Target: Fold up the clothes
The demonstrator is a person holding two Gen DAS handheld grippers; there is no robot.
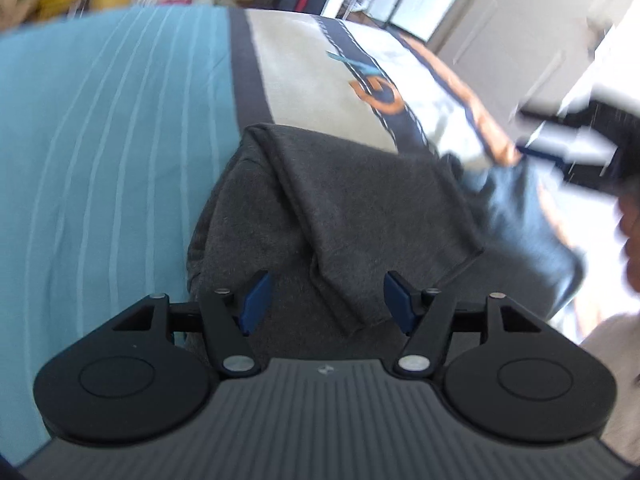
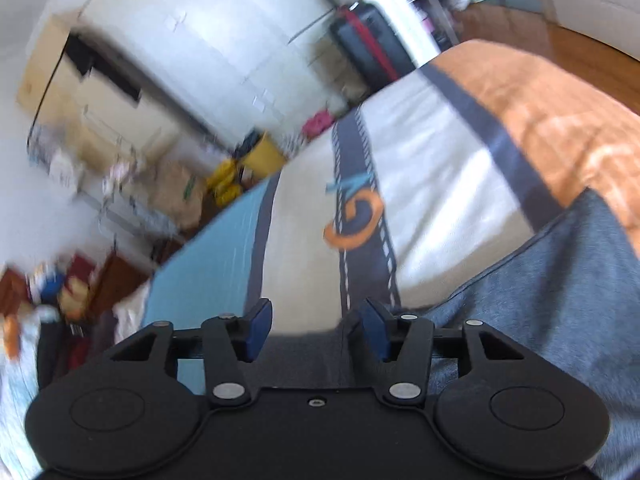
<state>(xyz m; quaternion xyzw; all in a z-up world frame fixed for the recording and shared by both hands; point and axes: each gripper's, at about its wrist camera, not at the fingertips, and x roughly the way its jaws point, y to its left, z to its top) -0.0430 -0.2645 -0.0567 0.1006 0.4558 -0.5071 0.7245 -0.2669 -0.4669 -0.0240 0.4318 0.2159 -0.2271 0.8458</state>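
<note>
Both tongs stand with their blue pads spread and nothing between them. From the left wrist view, the left gripper (image 1: 326, 300) hovers low over a dark grey garment (image 1: 320, 208), its jaws wide apart on either side of a loose flap of that cloth, whose hemmed end hangs toward the camera. I cannot tell whether the pads touch the fabric; they look just clear of it. The garment lies bunched and partly folded on the bed, with a raised ridge running down its middle and a rounded edge on the near left. Its right part looks bluer and is smeared by motion blur.

At the far right of the same view, the right gripper (image 1: 560, 152) shows only as a blurred dark and white shape near that lifted cloth, with the person's hand (image 1: 634, 240) beside it. In the right wrist view, the right gripper (image 2: 316, 330) has its jaws parted and empty, and grey-blue fabric (image 2: 540, 300) fills the lower right just beside its right finger.

Under the clothing lies the bedspread (image 1: 120, 160), teal with pale stripes on the left, then a dark band, then a cream panel with a dark road-like stripe and an orange swirl (image 1: 378, 98). An orange section (image 2: 540, 112) lies farther along. Beyond the bed stand white cupboards (image 2: 208, 40), a dark suitcase with a red strap (image 2: 368, 48) and yellow containers (image 2: 260, 156), all blurred.
</note>
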